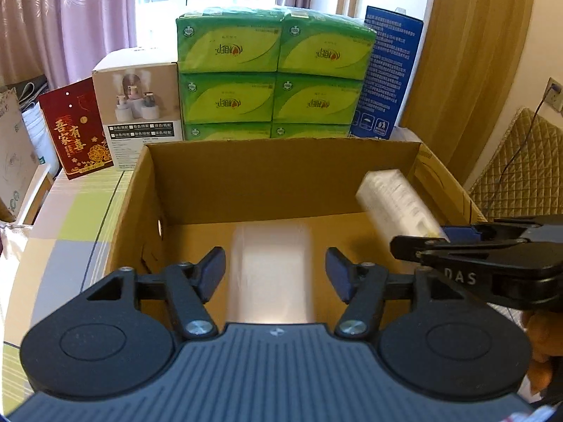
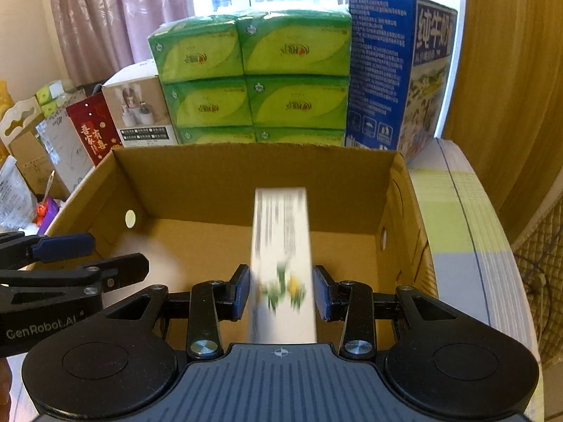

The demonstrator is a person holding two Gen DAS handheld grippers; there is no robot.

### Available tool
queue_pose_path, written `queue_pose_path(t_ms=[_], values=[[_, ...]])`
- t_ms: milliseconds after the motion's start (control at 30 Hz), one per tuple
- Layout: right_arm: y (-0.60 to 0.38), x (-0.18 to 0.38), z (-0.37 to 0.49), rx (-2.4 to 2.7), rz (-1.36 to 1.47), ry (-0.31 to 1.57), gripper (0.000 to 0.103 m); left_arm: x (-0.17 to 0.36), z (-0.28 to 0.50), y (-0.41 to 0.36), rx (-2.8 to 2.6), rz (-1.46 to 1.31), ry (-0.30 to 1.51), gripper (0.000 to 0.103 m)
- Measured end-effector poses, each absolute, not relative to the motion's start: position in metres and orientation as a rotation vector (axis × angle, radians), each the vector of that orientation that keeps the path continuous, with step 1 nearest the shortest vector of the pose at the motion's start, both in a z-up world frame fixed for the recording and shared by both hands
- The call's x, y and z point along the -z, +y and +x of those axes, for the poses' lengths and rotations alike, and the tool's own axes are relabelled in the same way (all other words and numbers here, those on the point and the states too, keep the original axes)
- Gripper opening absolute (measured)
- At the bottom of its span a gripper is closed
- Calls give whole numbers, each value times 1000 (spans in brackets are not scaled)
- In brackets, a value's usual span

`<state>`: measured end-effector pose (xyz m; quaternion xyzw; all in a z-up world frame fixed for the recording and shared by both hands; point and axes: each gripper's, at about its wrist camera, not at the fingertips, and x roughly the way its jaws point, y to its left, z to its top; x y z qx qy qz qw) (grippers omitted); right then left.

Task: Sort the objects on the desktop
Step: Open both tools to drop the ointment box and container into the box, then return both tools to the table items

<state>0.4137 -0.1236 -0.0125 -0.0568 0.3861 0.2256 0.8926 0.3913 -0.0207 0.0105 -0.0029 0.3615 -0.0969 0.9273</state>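
Observation:
An open cardboard box (image 1: 281,183) fills both views. My left gripper (image 1: 274,274) hangs over it, open, and a plain white packet (image 1: 271,270) shows as a blur between its wide-apart fingers, touching neither pad. My right gripper (image 2: 281,292) is over the same box (image 2: 246,183). A long white carton with green and yellow print (image 2: 281,246) lies between its pads, streaked with blur while the gripper is sharp. The jaws stand barely wider than the carton. In the left wrist view that carton (image 1: 397,204) tilts up from the right gripper (image 1: 422,241). The left gripper (image 2: 116,255) shows at the left edge.
Behind the box stand stacked green tissue packs (image 1: 274,70), a blue carton (image 1: 387,70), a white product box (image 1: 140,105) and a red gift box (image 1: 74,126). A checked tablecloth (image 1: 70,232) covers the table. A wooden wall (image 2: 510,70) is at the right.

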Motion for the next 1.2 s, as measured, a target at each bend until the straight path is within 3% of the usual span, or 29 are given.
queue_pose_path(t_ms=[100, 433, 733, 800, 1200], values=[[-121, 11, 413, -468, -119, 793, 50, -12, 387, -19, 190, -3, 734, 59], [-135, -16, 364, -491, -131, 711, 57, -42, 335, 3, 165, -22, 671, 62], [-184, -45, 265, -492, -70, 652, 72, -62, 245, 21, 128, -45, 641, 66], [-198, -41, 239, -480, -48, 668, 77, -62, 222, 26, 123, -58, 642, 72], [-236, 13, 145, -425, 3, 837, 80, -22, 114, 35, 78, -77, 737, 75]])
